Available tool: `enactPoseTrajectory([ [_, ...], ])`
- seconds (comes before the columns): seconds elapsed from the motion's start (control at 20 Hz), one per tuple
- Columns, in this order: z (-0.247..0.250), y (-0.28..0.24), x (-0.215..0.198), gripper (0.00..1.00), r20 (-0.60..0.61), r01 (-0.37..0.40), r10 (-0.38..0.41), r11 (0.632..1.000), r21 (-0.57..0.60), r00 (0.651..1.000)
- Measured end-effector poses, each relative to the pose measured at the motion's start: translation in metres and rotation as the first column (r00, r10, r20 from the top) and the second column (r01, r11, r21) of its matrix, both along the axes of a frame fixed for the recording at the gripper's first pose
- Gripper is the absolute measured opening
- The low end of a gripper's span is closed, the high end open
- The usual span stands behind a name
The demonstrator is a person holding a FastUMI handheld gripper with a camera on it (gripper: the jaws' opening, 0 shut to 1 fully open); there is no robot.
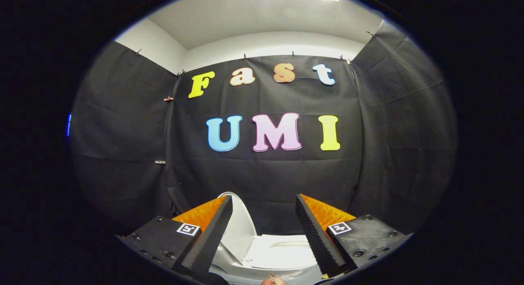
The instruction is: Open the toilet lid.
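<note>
Gripper: the gripper [264, 205] is held level and faces the back wall of the booth, with both fingers reaching forward from below.
Jaws: wide apart, with an open gap between them; nothing is clamped, and neither finger touches anything.
Left finger: its ridged inner face [211, 236] crosses in front of the raised lid and hides the lid's lower left part.
Right finger: its ridged inner face [313, 231] stands in front of the right end of the tank.
Toilet: the white toilet [245, 258] sits low, below and beyond the fingers, seen through the gap between them.
Toilet lid: the toilet lid [241, 225] stands raised, close to upright, its rounded top edge showing just beside the tip of the left finger; it rises at the left of the tank, and whether it leans on the tank I cannot tell.
Tank: the flat white tank top [284, 252] lies between the two fingers, against the foot of the back wall.
Wall: black cloth [266, 178] hangs behind the toilet and on both sides, clipped along its upper edge.
Ceiling: a white ceiling [262, 19] and a strip of white wall show above the cloth.
Hand: a small part of a person's finger [273, 281] shows at the very bottom, between the bases of the fingers.
</note>
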State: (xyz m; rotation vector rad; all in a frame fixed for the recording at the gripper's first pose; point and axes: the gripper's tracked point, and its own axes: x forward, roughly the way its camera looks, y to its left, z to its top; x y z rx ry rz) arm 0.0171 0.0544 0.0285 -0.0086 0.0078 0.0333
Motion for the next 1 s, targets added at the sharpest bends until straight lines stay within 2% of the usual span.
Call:
enactPoseTrajectory([
  [1.0, 0.0039, 0.0026, -0.0081, 0.98, -0.004, 0.004, -0.005, 1.0, -0.023, 1.0],
])
